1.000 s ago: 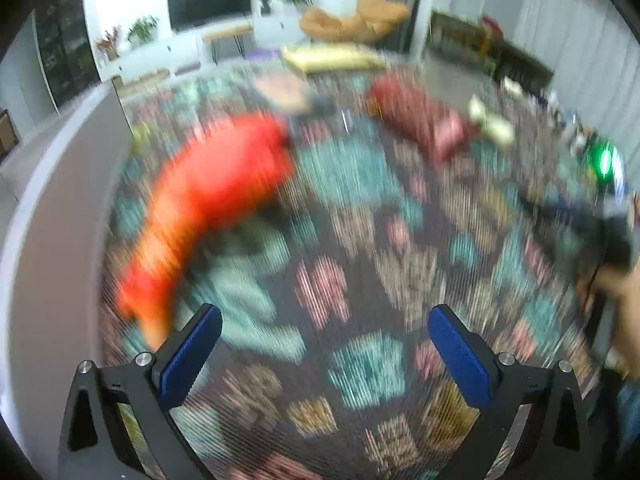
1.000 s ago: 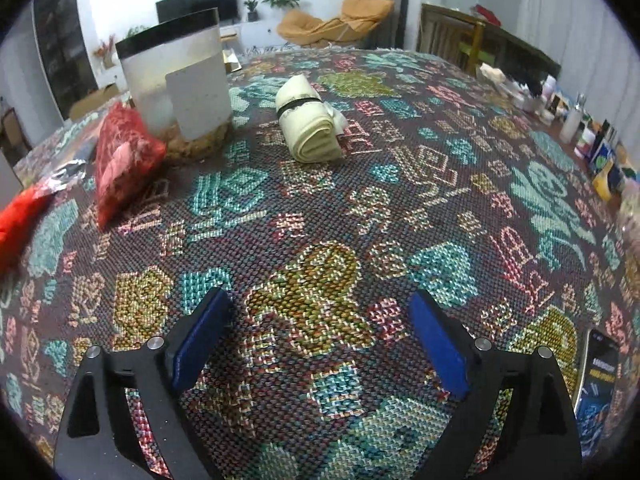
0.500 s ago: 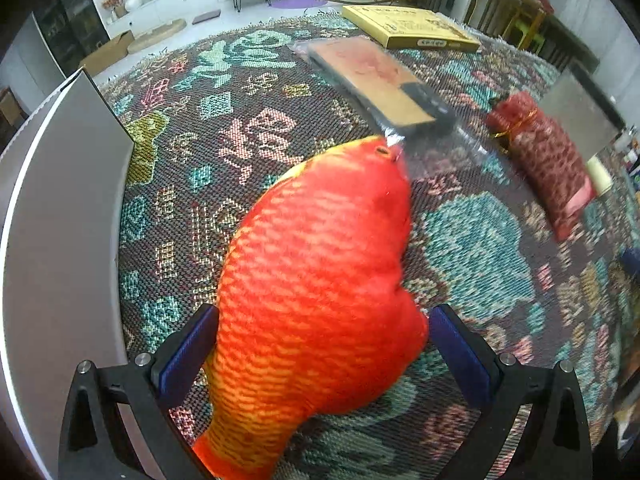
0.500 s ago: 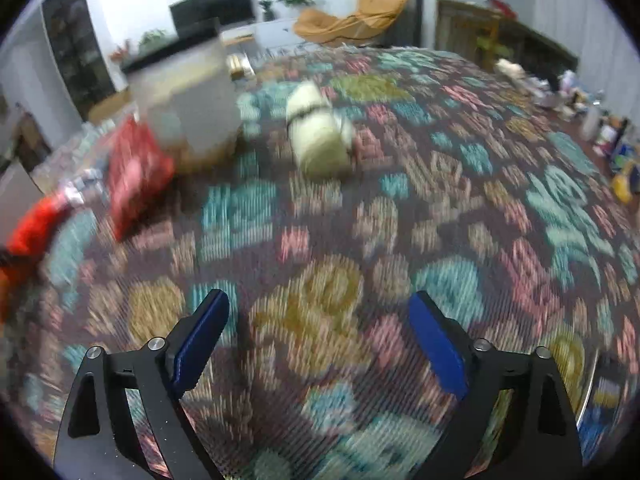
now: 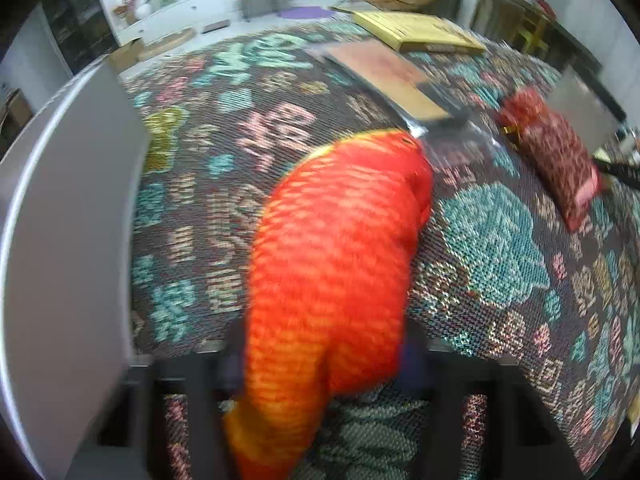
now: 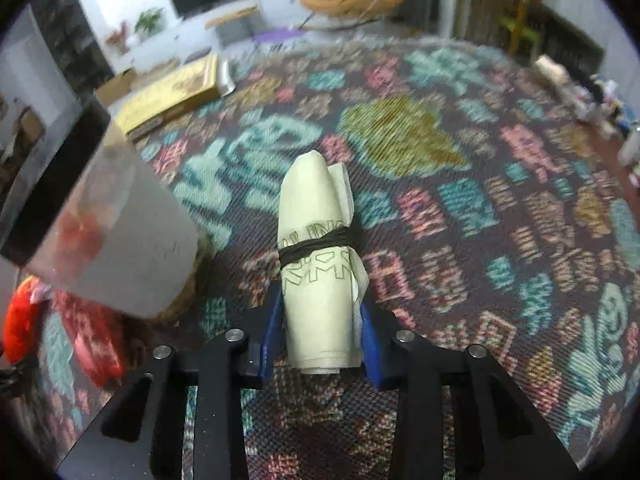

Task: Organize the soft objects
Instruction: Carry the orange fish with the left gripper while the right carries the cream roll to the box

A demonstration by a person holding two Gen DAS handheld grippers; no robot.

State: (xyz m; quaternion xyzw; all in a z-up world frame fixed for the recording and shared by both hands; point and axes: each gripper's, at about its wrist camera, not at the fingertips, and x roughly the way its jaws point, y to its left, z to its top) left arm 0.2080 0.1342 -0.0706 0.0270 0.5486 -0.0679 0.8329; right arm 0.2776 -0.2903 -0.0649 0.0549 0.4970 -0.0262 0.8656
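Note:
An orange-red plush fish (image 5: 336, 248) lies lengthwise on the patterned tablecloth (image 5: 488, 248) in the left wrist view. My left gripper (image 5: 322, 364) has its jaws closing on the fish's rear part, and the blurred pads press into both of its sides. In the right wrist view a cream cloth roll (image 6: 316, 216) tied with a dark band points away from me. My right gripper (image 6: 320, 344) is closing on the near end of the roll, its blue pads (image 6: 268, 332) against both sides. The fish also shows as an orange patch (image 6: 18, 332) at that view's left edge.
A tall grey panel (image 5: 68, 240) stands close on the left of the fish. A red patterned pouch (image 5: 556, 164), a flat wrapped packet (image 5: 384, 76) and a yellow box (image 5: 420, 28) lie beyond. A translucent container (image 6: 112, 240) stands left of the roll. Small bottles (image 6: 580, 84) crowd the far right.
The left jaws have closed in from wide apart onto the fish. The right gripper has moved forward over the cloth to the roll and closed around its near end.

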